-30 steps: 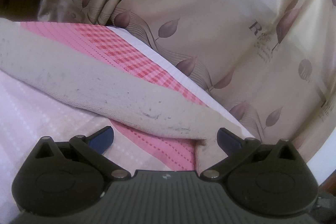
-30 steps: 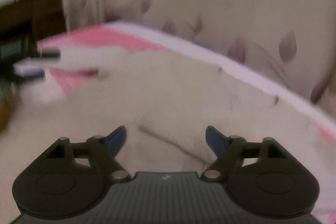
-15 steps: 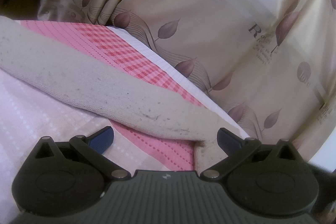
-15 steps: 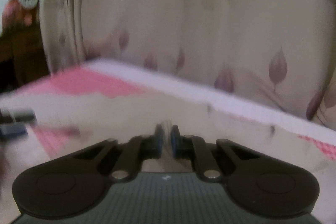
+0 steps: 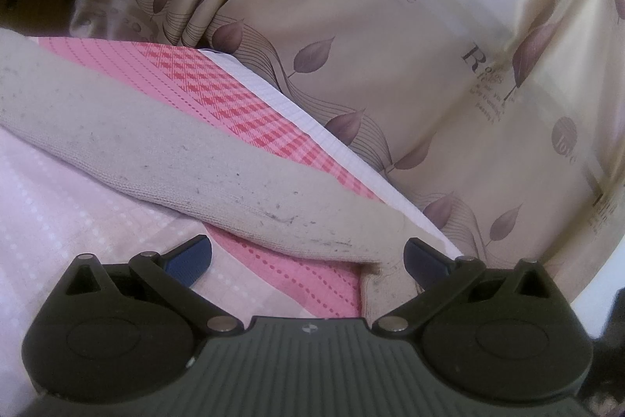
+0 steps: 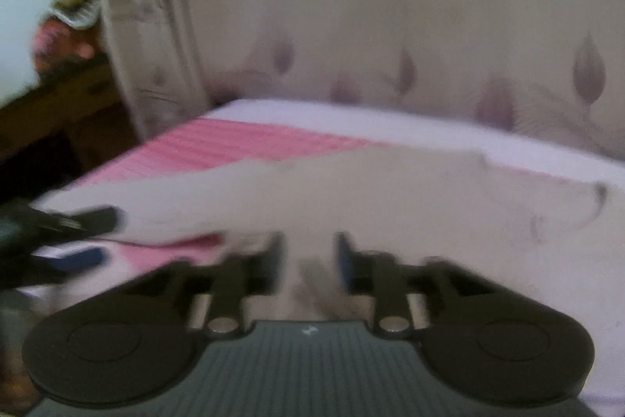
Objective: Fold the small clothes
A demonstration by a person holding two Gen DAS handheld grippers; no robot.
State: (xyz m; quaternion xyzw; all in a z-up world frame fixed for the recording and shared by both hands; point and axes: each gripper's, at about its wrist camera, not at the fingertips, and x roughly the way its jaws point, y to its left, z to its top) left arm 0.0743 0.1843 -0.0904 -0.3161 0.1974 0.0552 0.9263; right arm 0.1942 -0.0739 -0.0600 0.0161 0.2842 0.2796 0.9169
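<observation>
left gripper (image 5: 306, 255) angled down, jaws wide, released. beige knit garment (image 5: 164, 139) runs 9 to 4 o'clock across pink checked bedsheet (image 5: 234, 96). right gripper (image 6: 308, 253) jaws opening over garment, blurred.

A beige knitted garment (image 5: 164, 143) flecked with dark specks lies on a pink-and-red checked, dotted bedsheet (image 5: 218, 92); the cream curtain (image 5: 390, 73) bears mauve leaf prints.

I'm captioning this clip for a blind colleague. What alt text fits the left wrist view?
The open left gripper hovers low over a beige knit garment lying diagonally across a pink patterned bedsheet, nothing pinched between its blue fingertips. A beige curtain printed with purple leaves hangs behind the bed.
</observation>
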